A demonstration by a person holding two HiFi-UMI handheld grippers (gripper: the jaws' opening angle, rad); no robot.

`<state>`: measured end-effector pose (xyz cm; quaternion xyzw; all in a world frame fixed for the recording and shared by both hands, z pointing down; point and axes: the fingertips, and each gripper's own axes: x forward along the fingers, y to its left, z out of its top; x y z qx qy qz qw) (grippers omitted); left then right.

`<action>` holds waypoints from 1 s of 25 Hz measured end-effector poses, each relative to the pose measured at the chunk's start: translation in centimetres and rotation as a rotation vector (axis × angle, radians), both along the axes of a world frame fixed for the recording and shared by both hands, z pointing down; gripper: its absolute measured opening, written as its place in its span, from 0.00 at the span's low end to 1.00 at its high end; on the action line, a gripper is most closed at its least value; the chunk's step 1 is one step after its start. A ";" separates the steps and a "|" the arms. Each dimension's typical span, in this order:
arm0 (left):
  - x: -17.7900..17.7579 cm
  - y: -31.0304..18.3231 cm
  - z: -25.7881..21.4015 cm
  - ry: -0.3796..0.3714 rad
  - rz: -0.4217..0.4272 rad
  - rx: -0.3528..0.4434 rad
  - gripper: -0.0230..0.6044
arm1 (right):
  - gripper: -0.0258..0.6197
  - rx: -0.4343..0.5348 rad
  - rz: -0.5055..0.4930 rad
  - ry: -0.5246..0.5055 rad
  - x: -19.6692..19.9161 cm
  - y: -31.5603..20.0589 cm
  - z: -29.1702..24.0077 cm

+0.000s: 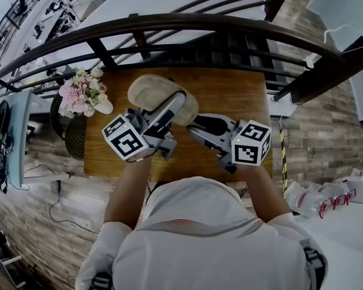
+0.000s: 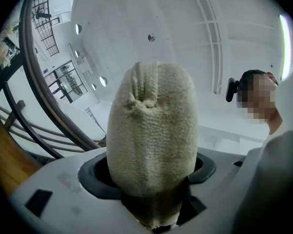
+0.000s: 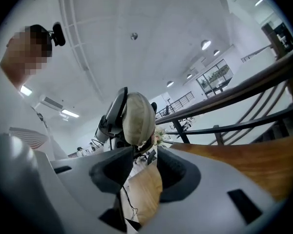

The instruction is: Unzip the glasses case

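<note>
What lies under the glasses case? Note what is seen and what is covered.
Below the glasses case, clamped in the left tongs, the wooden table shows around its edges. The tabletop straight beneath is covered by case and tongs, so nothing there can be told.

Place: office mezzanine | cues — curved railing (image 1: 187, 23), desks (image 1: 54, 17) below, monitor (image 1: 15, 135) | wooden table (image 1: 230, 89)

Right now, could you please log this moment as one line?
left claw: shut on glasses case | right claw: open, near case | unzipping: unclear
</note>
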<state>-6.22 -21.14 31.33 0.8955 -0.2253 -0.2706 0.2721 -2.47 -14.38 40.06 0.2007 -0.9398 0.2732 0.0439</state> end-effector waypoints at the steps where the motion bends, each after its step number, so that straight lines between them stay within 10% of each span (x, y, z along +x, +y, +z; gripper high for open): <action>1: -0.2 -0.1 0.2 -0.004 -0.011 -0.007 0.56 | 0.36 0.028 0.009 0.042 0.0 0.1 0.1; 10: 0.6 0.1 1.6 -0.088 -0.060 -0.037 0.56 | 0.40 0.194 0.042 0.348 -1.3 -0.5 1.2; 16: 1.1 0.0 2.4 -0.099 -0.045 -0.062 0.56 | 0.24 0.301 0.015 0.474 -0.9 -0.2 2.2; 25: 1.3 0.0 3.0 -0.154 -0.066 -0.066 0.55 | 0.12 0.247 0.031 0.538 0.0 -0.7 3.5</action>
